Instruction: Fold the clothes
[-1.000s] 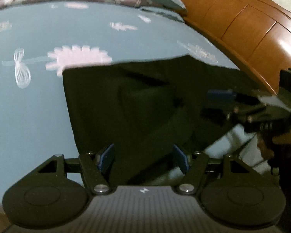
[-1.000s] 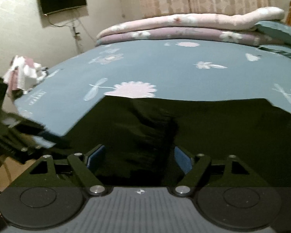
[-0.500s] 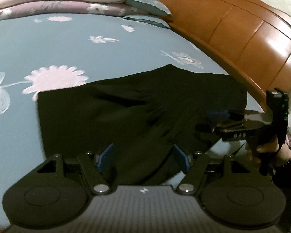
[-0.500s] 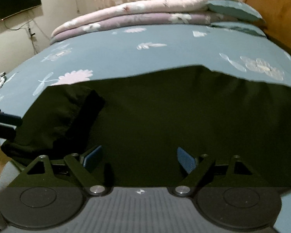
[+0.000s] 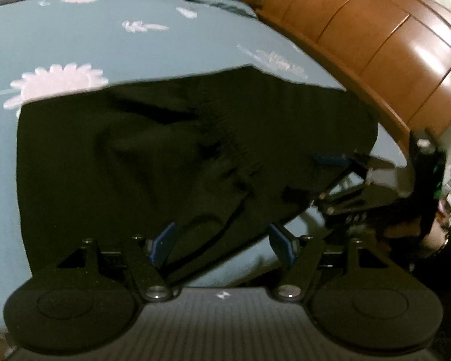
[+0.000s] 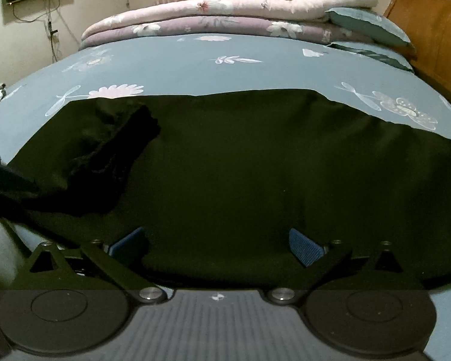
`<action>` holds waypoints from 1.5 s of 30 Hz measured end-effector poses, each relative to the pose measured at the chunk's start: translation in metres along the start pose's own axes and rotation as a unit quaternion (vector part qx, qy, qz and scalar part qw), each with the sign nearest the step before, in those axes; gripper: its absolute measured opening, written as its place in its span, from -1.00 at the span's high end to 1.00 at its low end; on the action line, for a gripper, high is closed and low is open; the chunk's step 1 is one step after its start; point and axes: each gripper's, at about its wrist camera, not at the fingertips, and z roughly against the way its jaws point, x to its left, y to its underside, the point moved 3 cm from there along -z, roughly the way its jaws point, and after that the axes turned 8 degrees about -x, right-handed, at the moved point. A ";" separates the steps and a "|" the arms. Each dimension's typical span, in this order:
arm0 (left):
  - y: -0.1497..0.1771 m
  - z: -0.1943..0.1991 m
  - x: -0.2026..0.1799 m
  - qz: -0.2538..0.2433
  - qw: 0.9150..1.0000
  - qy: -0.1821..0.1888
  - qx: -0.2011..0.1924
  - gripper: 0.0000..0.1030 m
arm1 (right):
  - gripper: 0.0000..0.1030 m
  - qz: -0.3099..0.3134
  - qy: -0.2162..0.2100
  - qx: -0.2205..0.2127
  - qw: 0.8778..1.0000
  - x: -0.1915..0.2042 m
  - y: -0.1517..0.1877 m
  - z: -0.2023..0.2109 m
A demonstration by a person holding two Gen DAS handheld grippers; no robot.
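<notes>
A black garment [image 6: 240,165] lies spread on the bed [image 6: 180,69], near its front edge. Both the left tongs [image 5: 222,243] and right tongs [image 6: 216,243] gape wide, holding nothing. Only the left view shows the headboard [image 5: 376,45] at 2 o'clock (the right tongs too); bare sheet lies toward 12.

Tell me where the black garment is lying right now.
The black garment lies spread on the blue floral bedsheet at the near edge of the bed, just ahead of both open grippers, with the wooden headboard to its right.
</notes>
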 end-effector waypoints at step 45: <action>-0.024 0.031 0.071 0.047 0.990 -0.117 -0.062 -0.55 | -1.00 -0.003 0.018 -0.013 1.000 0.004 0.003 0.002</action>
